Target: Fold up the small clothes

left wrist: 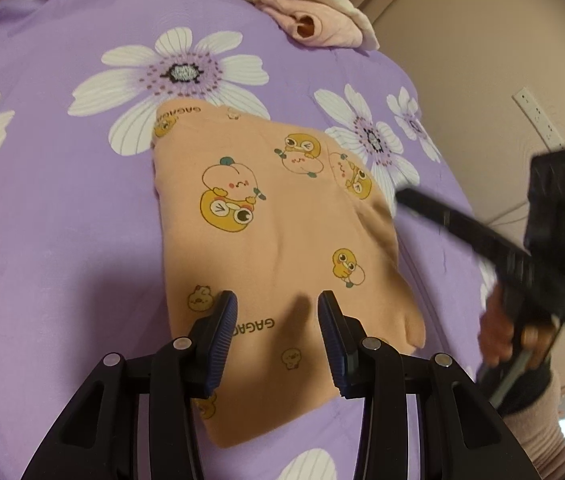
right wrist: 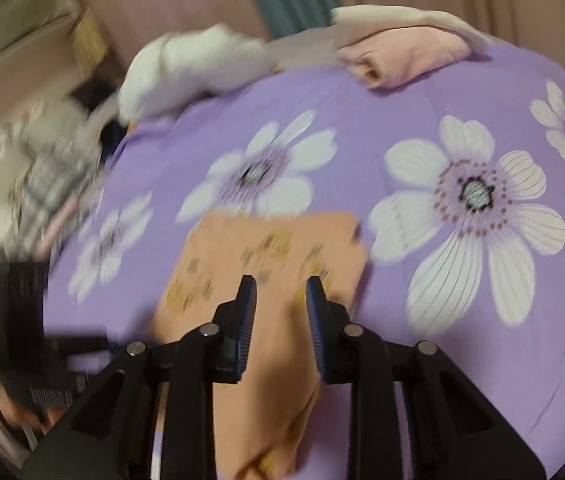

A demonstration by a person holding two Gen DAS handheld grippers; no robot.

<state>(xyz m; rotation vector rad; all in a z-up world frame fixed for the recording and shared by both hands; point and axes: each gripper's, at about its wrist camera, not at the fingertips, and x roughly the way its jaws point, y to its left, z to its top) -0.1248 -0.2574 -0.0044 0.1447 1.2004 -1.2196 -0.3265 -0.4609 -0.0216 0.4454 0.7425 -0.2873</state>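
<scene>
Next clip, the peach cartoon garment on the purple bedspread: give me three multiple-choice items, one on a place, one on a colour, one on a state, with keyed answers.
1. Where is the folded pink clothing?
A. At the bed's far edge
B. On top of the peach garment
C. Between the left gripper's fingers

2. What colour are the bedspread's flower petals?
A. Yellow
B. White
C. Red

3. How is the left gripper?
A. Shut on the garment
B. Out of view
C. Open above the garment

Answers:
1 A: the folded pink clothing lies at the far edge of the bedspread, apart from the peach garment.
2 B: petals are white.
3 C: the left gripper shows a gap, clamping nothing.
</scene>
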